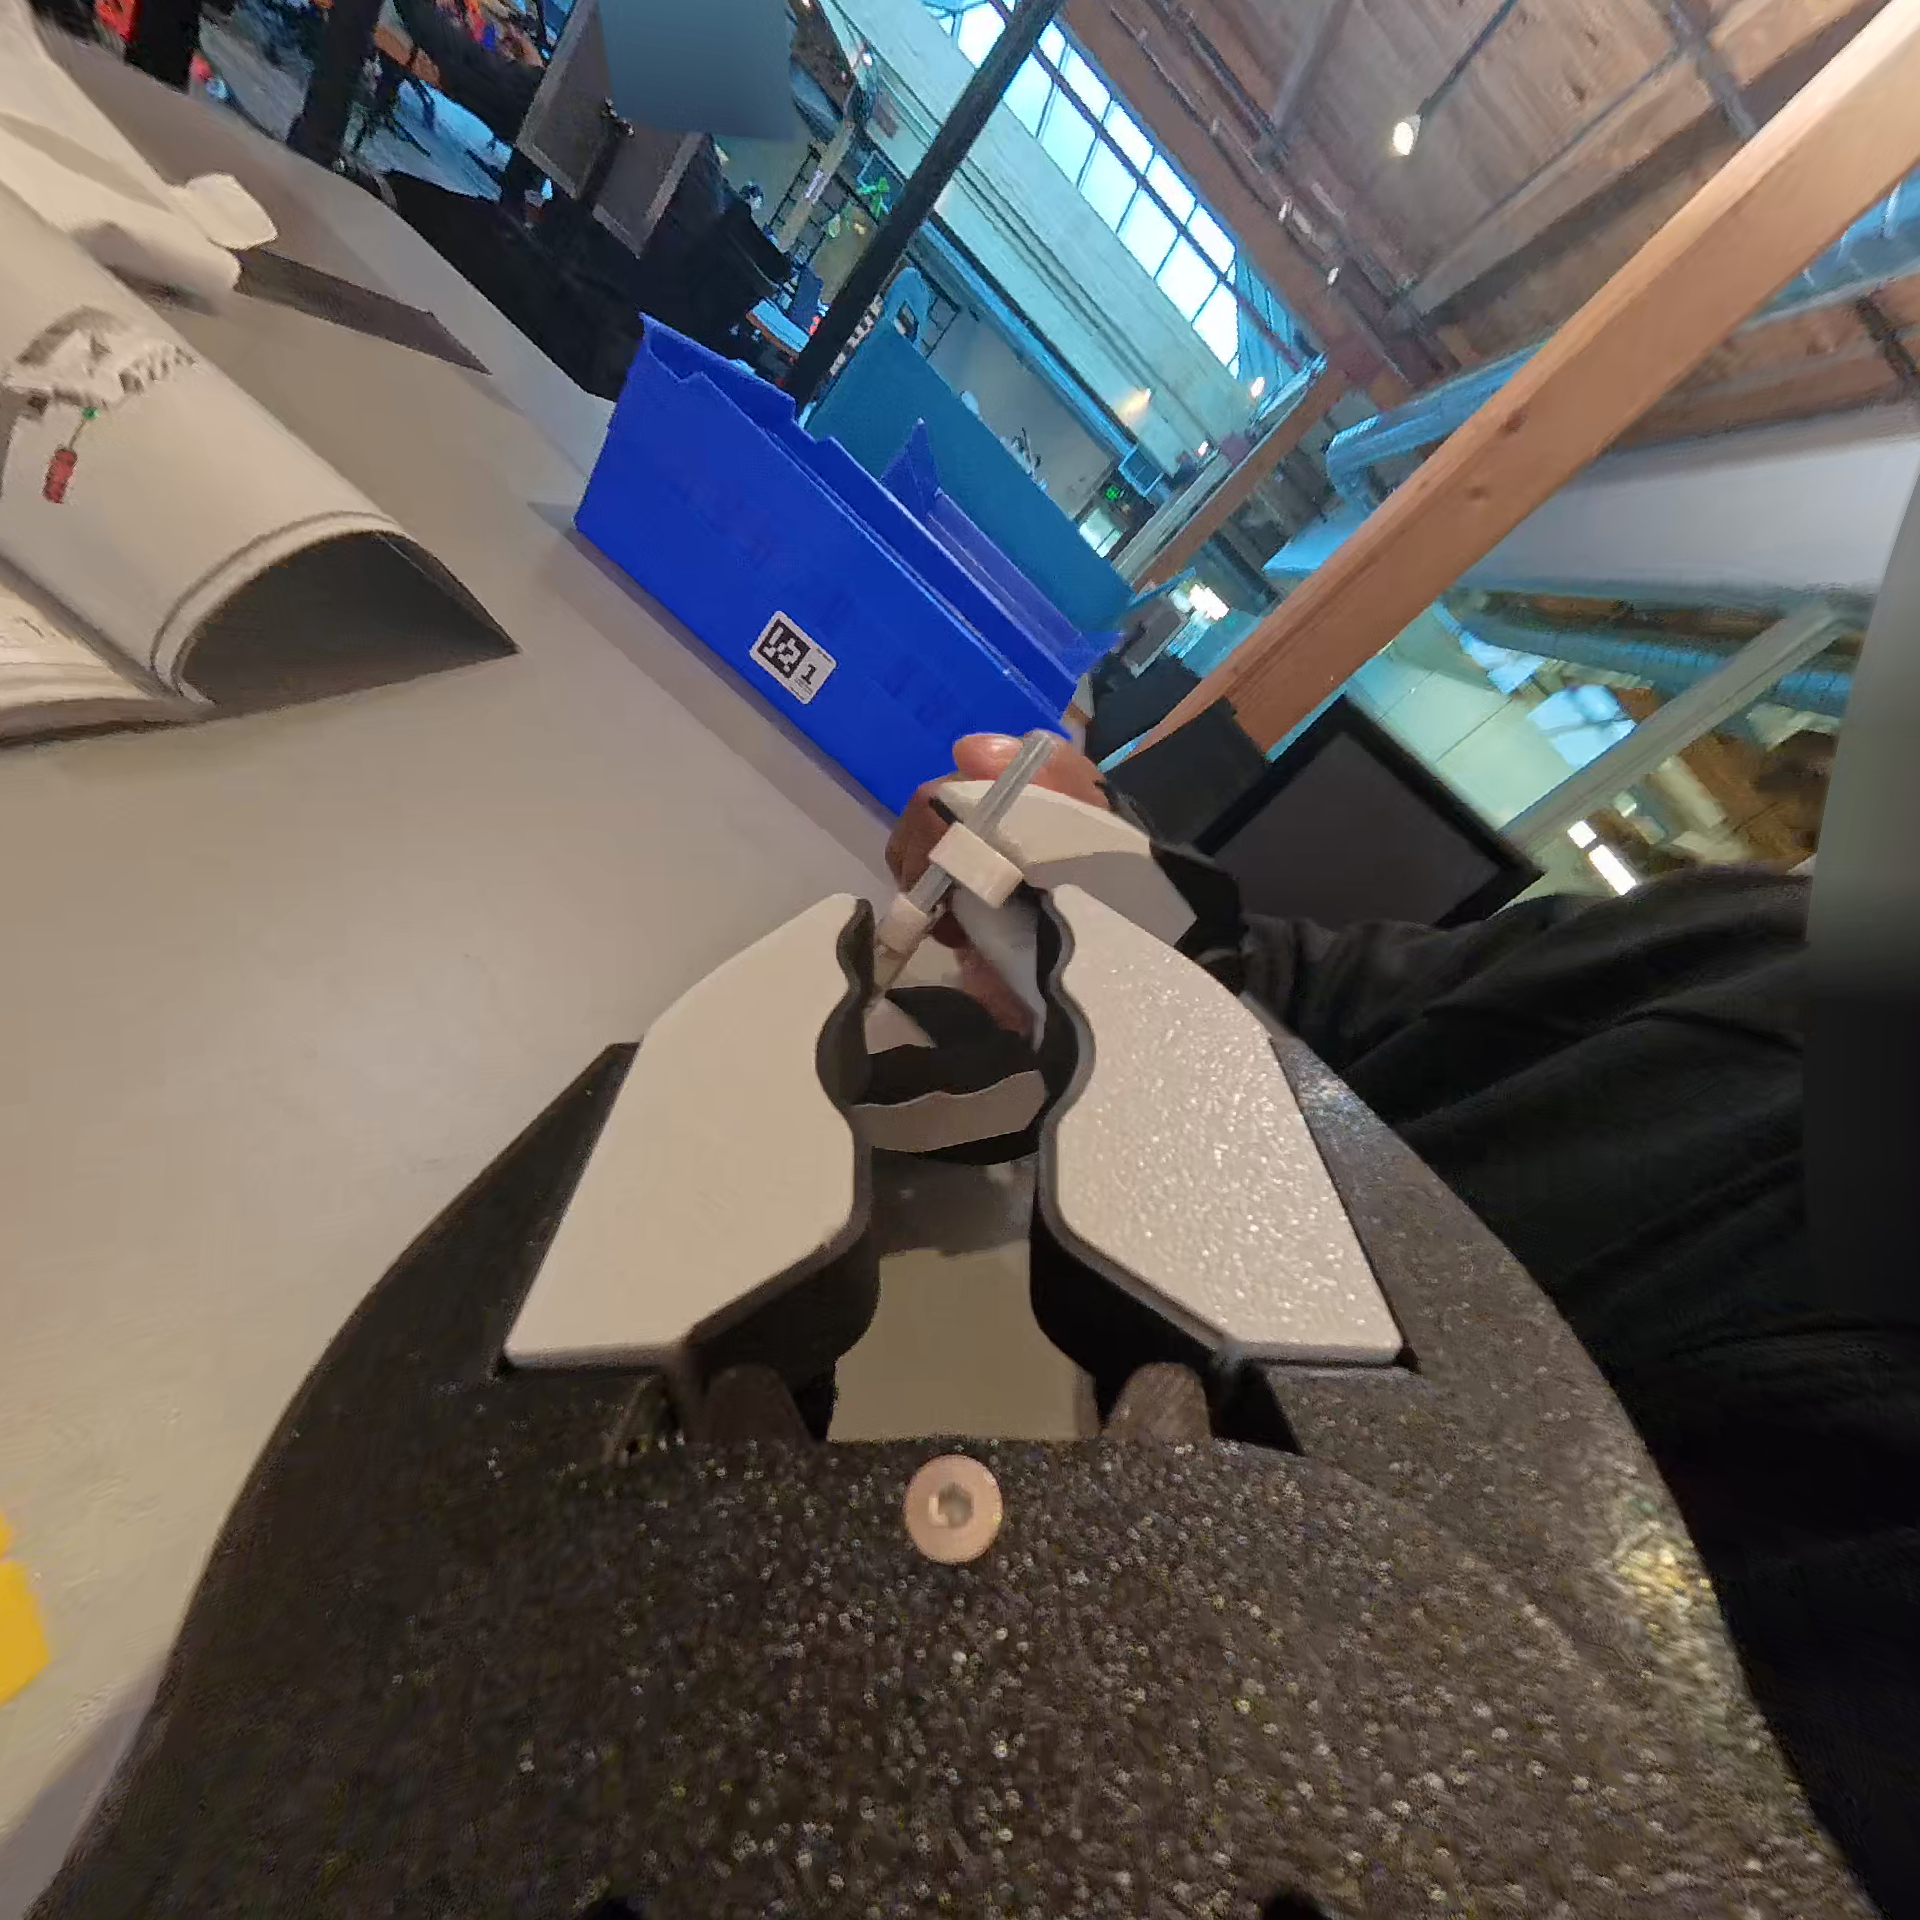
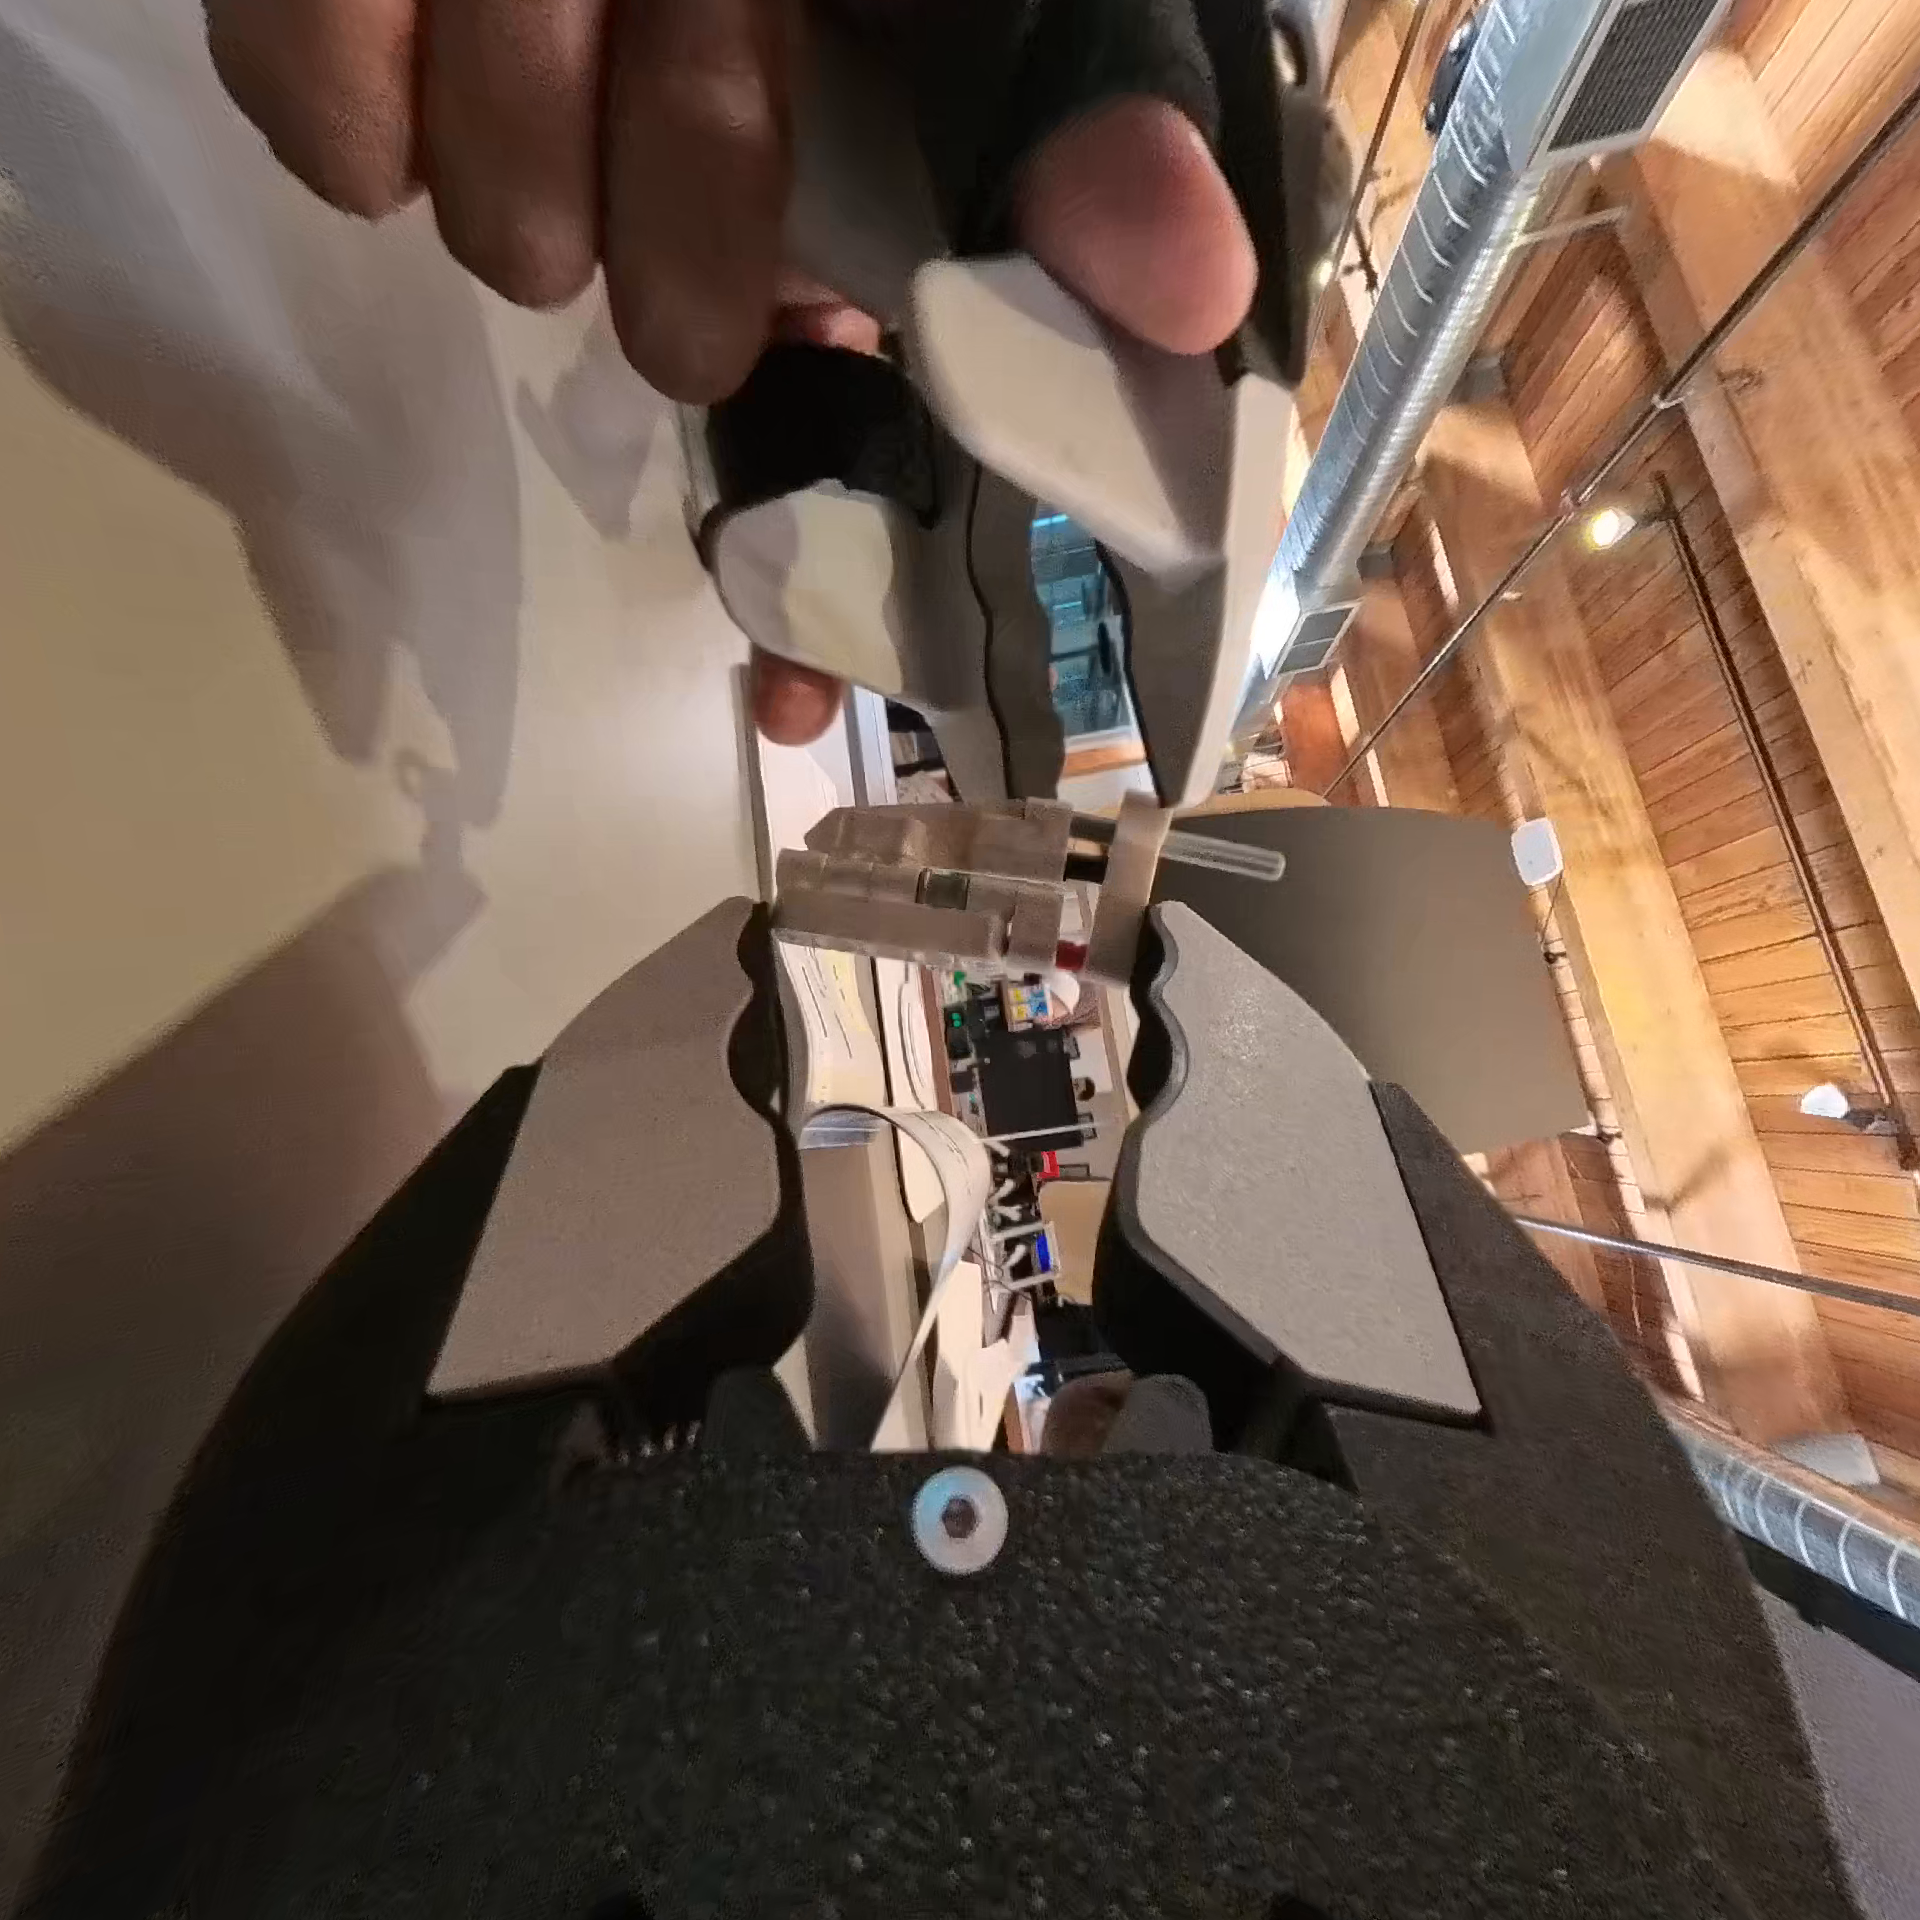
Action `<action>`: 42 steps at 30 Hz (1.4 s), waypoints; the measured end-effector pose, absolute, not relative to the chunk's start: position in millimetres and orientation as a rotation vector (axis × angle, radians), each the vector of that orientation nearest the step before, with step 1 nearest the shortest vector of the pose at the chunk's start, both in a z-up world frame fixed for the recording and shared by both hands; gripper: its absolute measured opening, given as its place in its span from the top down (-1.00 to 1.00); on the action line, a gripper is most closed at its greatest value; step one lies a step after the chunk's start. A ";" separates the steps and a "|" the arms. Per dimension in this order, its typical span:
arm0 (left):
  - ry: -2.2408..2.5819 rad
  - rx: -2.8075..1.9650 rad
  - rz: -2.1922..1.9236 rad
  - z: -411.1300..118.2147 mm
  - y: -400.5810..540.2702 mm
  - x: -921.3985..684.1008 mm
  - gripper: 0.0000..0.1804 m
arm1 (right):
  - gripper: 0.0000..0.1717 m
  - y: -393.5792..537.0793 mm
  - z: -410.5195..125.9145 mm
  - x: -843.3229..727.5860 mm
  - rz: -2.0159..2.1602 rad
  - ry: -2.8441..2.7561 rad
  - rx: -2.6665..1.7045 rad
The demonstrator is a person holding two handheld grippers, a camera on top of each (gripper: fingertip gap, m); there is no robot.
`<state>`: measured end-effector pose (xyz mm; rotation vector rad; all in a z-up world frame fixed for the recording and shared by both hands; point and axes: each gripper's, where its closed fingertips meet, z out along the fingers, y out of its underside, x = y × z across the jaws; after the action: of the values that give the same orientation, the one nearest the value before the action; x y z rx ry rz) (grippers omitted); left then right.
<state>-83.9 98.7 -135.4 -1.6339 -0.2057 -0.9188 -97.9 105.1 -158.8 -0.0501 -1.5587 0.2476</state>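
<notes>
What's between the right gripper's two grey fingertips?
A beige printed block assembly carrying a clear rod spans the right gripper from tip to tip, touching both. The right wrist view shows it.

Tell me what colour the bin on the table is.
Bright blue bin, clearest in the left wrist view.

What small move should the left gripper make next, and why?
Probably draw the left gripper straight back a little. Its jaws stand apart, and the clear tube ends beside one finger, unclamped, while the right gripper appears to hold the beige printed part across its fingertips. Backing out straight should avoid knocking the white clip.
</notes>
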 end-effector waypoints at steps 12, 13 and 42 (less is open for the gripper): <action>0.065 -1.757 -0.618 -156.7 99.0 -71.4 0.92 | 0.22 90.5 -160.9 -90.9 0.528 -1.642 -0.116; 0.082 -1.763 -0.599 -157.1 98.6 -71.0 0.92 | 0.21 89.9 -161.5 -90.8 0.532 -1.649 -0.120; 0.174 -2.055 -0.426 -189.9 98.5 -72.8 0.92 | 0.21 87.4 -189.7 -89.9 0.481 -1.806 -0.118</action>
<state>-72.8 98.5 -189.9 -2.0545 0.1736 -0.4262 -89.9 87.4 -189.7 -0.1178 -1.8061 0.4810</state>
